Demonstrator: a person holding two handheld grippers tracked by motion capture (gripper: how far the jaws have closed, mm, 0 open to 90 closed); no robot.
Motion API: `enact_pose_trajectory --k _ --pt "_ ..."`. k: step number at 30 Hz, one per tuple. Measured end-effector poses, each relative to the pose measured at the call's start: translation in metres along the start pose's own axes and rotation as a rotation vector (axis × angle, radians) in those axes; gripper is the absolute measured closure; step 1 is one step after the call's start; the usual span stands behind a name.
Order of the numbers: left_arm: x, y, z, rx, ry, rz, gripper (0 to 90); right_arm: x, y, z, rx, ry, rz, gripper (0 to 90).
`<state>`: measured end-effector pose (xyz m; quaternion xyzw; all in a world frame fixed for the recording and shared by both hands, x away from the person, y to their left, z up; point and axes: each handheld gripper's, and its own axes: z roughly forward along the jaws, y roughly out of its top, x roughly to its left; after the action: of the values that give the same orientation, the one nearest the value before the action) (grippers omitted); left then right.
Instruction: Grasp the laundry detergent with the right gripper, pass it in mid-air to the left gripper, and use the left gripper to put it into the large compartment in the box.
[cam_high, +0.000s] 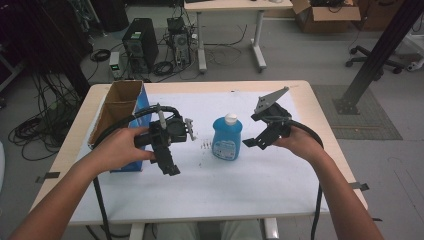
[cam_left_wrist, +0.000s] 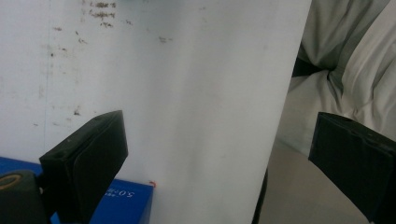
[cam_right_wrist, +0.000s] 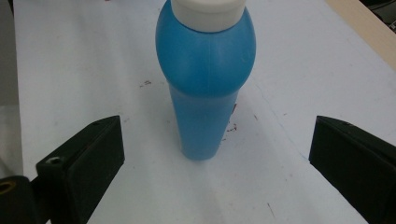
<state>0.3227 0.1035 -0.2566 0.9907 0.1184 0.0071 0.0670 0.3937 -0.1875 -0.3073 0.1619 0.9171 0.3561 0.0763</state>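
In the right gripper view, the right claw (cam_right_wrist: 217, 175) has its two black jaws spread wide with nothing between them but white tabletop (cam_right_wrist: 93, 70). Straight ahead of this claw, centred on the gap and a little beyond the jaw tips, stands the blue bottle (cam_right_wrist: 205, 88), upright, with its white cap (cam_right_wrist: 208, 11) on top. Neither jaw touches it.

From the high view, the right claw (cam_high: 260, 139) hangs above the tabletop just beside the bottle (cam_high: 226, 138), its open end turned toward it.

The left claw (cam_left_wrist: 217, 170) also gapes wide and holds nothing. It points down at the near part of the tabletop, with the person's pale clothing (cam_left_wrist: 345, 70) past the table's edge. Beside its one jaw lies the corner of a blue cardboard box (cam_left_wrist: 126, 200). In the high view, the left claw (cam_high: 167, 162) sits on the far side of the bottle from the right one, close to that box (cam_high: 120, 107).
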Motion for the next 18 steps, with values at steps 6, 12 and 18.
enact_pose_trajectory --k 6,12,18 --pt "0.001 0.001 0.001 0.003 -0.002 -0.001 4.7 0.0 -0.01 0.008 -0.04 -0.016 0.009 2.6" --pt "0.001 0.0 0.002 0.005 -0.004 -0.004 4.7 0.001 -0.018 0.015 -0.082 -0.032 0.015 2.8" --pt "0.001 0.0 0.003 0.007 -0.006 -0.006 4.8 0.001 -0.025 0.02 -0.118 -0.029 0.025 2.9"
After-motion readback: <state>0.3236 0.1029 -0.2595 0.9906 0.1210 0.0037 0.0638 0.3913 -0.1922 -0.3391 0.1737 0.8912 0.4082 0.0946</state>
